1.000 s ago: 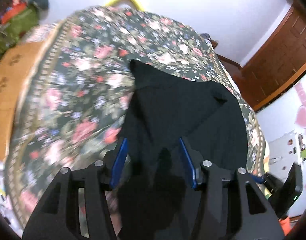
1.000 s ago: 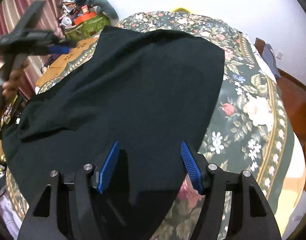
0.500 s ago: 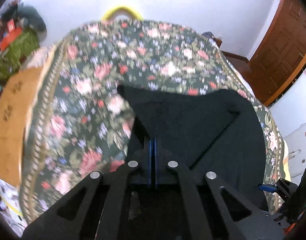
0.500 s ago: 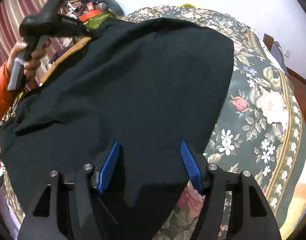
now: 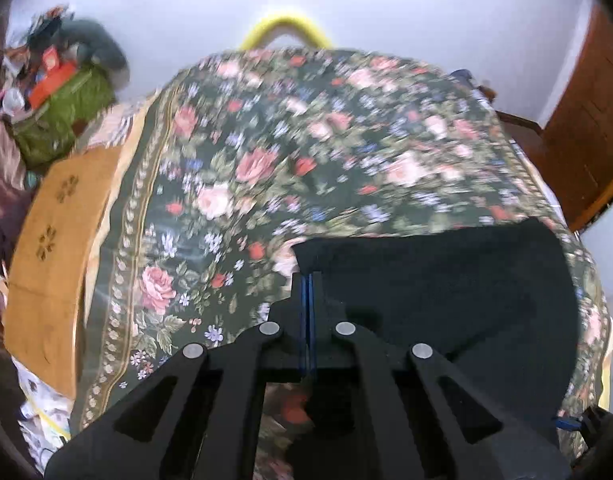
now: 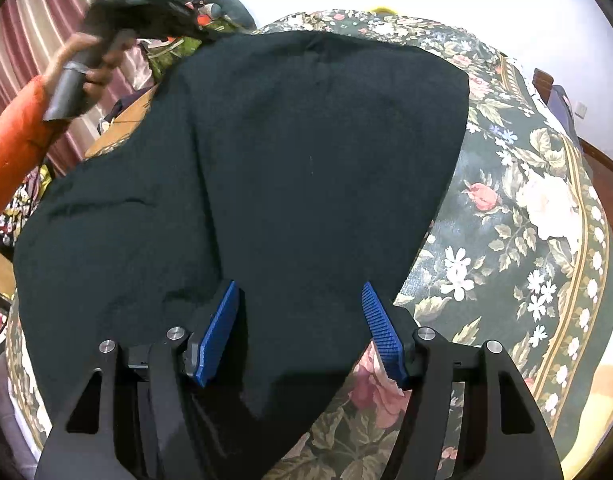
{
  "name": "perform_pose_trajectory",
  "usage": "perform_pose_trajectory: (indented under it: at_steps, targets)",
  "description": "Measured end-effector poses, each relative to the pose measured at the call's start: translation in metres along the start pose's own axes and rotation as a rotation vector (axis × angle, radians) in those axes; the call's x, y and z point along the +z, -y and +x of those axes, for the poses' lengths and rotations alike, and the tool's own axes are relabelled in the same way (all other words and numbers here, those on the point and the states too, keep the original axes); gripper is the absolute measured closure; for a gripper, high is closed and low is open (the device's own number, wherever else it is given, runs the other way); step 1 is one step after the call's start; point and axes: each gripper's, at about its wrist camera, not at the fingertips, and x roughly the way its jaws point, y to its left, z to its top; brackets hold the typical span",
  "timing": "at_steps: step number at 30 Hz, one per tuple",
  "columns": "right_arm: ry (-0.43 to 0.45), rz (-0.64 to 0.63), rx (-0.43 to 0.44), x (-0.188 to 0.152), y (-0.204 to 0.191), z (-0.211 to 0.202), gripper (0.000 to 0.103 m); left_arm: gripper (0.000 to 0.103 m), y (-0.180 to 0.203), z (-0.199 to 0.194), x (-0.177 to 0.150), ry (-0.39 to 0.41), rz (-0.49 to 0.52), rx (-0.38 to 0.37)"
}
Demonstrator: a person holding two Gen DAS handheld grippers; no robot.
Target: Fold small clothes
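In the left wrist view we hold the left gripper (image 5: 307, 280) at 6 o'clock, its blue pads (image 5: 304, 312) pressed together on a corner of the black garment (image 5: 446, 280), whose cloth spreads from the pads toward 3 o'clock over the floral bedspread (image 5: 234, 184); beyond it, at 9 o'clock, we see a tan patterned cloth (image 5: 54, 240), at 10 o'clock a green bag (image 5: 62, 112) heaped with clutter, and at 12 o'clock a yellow arch (image 5: 284, 30) against the white wall (image 5: 386, 0), with a wooden door (image 5: 586, 128) at 2 o'clock. In the right wrist view our right gripper (image 6: 302, 320) sits at 6 o'clock with its jaws wide apart and nothing between the ridged blue pads (image 6: 380, 332), which straddle the near edge of the garment without touching it; the cloth rises from there toward 12 o'clock, lifted off the bedspread at its far corner, where at 11 o'clock the left gripper appears blurred, gripped by our left hand (image 6: 94, 68) in an orange sleeve (image 6: 14, 140), before striped curtains (image 6: 46, 12)
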Motion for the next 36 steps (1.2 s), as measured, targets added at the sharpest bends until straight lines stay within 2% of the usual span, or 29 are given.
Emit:
perform_pose_trajectory:
  at_steps: [2, 4, 7, 12, 17, 20, 24, 26, 28, 31, 33, 35, 36]
  targets:
    - [0.000, 0.001, 0.002, -0.001, 0.000, -0.001, 0.043, 0.103, -0.014, 0.016, -0.002, -0.037, -0.032, -0.018]
    - [-0.001, 0.003, 0.005, -0.001, 0.000, -0.001, 0.043, 0.103, -0.016, 0.018, -0.005, -0.024, -0.014, -0.020]
    - [-0.005, 0.001, 0.000, 0.002, 0.001, 0.001, 0.043, 0.102, -0.010, 0.013, -0.004, 0.007, 0.020, 0.022]
    - [-0.011, 0.008, -0.016, 0.002, -0.001, 0.001, 0.043, 0.103, -0.004, -0.010, 0.030, 0.081, -0.013, 0.046]
    - [-0.011, 0.013, -0.021, 0.003, 0.000, 0.001, 0.043, 0.103, 0.016, -0.020, 0.065, 0.121, 0.009, 0.069]
    - [-0.010, 0.014, -0.021, 0.003, -0.001, 0.001, 0.043, 0.103, 0.021, -0.009, 0.073, 0.112, 0.009, 0.111]
    - [-0.007, 0.016, -0.023, 0.002, 0.000, 0.000, 0.042, 0.102, 0.019, 0.020, 0.070, 0.050, 0.034, 0.178]
    - [-0.005, 0.019, -0.023, 0.001, 0.000, 0.000, 0.042, 0.095, 0.016, 0.024, 0.061, 0.037, 0.073, 0.200]
    - [-0.009, 0.021, -0.028, 0.002, 0.001, -0.001, 0.040, 0.084, 0.009, 0.021, 0.050, 0.009, 0.078, 0.168]
    - [-0.030, 0.018, -0.043, 0.005, 0.000, -0.002, 0.040, 0.080, -0.002, 0.003, 0.026, 0.008, 0.087, 0.134]
    - [-0.048, 0.017, -0.066, 0.007, -0.001, -0.007, 0.040, 0.073, -0.006, -0.018, 0.007, 0.016, 0.101, 0.114]
    - [-0.039, 0.016, -0.086, 0.008, -0.004, -0.017, 0.040, 0.056, -0.010, -0.038, -0.013, 0.026, 0.098, 0.098]
    - [-0.030, 0.015, -0.092, 0.008, -0.005, -0.024, 0.040, 0.053, -0.012, -0.050, -0.025, 0.035, 0.096, 0.084]
